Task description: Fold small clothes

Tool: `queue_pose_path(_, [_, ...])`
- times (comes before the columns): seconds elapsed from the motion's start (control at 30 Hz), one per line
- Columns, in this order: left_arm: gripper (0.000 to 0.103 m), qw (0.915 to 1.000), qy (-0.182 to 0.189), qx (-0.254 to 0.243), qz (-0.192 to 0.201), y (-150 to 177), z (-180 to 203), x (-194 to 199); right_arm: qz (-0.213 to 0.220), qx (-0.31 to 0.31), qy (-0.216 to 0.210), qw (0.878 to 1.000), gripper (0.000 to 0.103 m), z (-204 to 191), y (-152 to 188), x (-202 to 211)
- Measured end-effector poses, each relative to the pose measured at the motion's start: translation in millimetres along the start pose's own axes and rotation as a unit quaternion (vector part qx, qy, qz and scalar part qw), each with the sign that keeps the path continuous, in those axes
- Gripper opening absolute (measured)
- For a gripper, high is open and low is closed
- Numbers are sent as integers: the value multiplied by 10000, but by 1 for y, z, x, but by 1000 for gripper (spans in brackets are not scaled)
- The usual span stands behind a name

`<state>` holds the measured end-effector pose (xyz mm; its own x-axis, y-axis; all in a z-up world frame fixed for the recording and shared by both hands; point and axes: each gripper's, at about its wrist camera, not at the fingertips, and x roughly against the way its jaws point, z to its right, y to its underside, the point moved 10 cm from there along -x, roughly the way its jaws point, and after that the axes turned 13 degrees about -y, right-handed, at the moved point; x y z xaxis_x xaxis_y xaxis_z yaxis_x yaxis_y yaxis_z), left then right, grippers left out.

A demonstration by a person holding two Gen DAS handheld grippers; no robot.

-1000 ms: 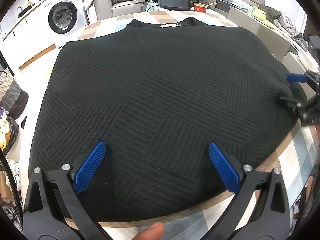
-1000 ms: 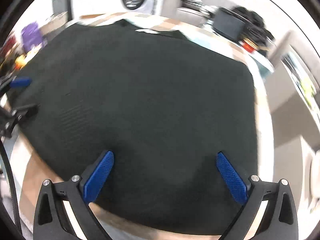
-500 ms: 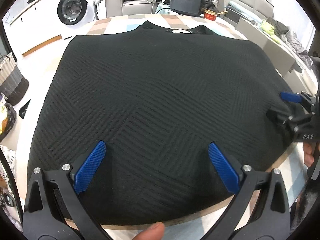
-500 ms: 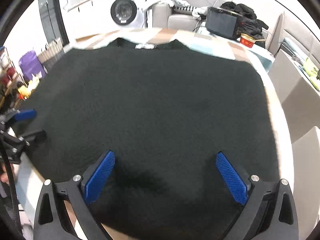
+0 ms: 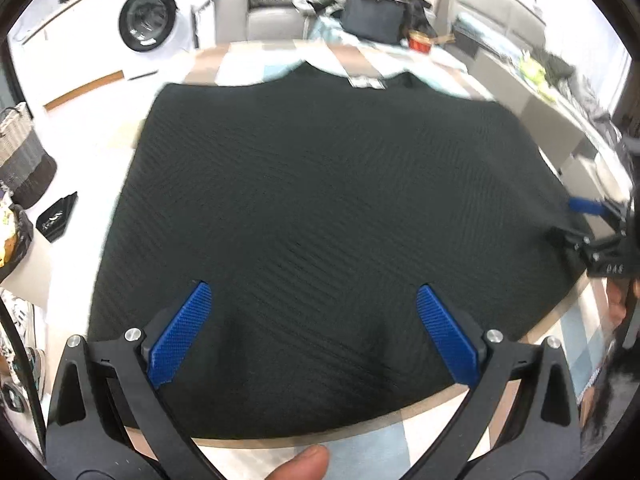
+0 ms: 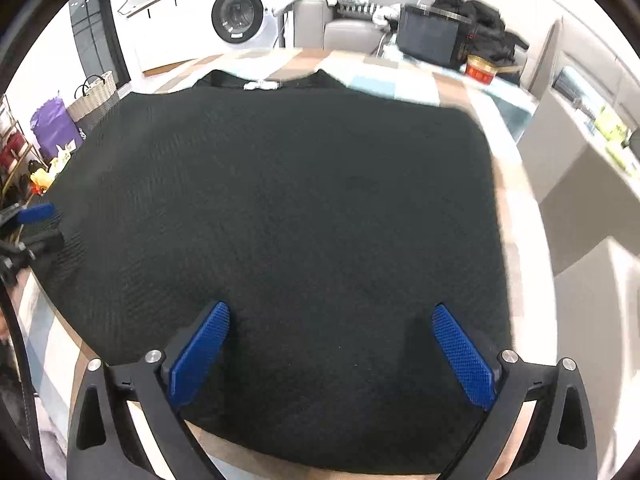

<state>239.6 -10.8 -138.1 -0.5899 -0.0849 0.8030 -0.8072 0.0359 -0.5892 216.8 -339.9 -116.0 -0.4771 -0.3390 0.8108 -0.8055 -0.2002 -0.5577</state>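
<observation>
Hovering over the black knit sweater (image 5: 320,208), spread flat on the checked table (image 6: 412,80).
Left gripper (image 5: 312,332) and right gripper (image 6: 332,348) both gape, empty; a single-layer hem pinch could skew the fold.

Both fisheye views are brightly and evenly lit, with the white floor and walls blown out toward nine and three o'clock. Straight lines bow hard at the dark circular rim. Motion blur smears the black sweater (image 5: 320,208) edges, and its knit texture is nearly lost in the right wrist view.
</observation>
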Motion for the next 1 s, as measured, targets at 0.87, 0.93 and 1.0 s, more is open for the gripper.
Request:
queue_pose_path(0.87, [102, 9998, 127, -127, -45, 1, 9, -2, -237, 545, -629, 9963, 103, -59, 5, -18])
queue_pose_path(0.93, [102, 9984, 392, -396, -76, 8, 33, 2, -297, 627, -812, 9943, 103, -80, 6, -27])
queue_pose_path(1.0, [102, 9963, 586, -609, -182, 16, 51, -1, -384, 892, -561, 9937, 103, -89, 9, -36])
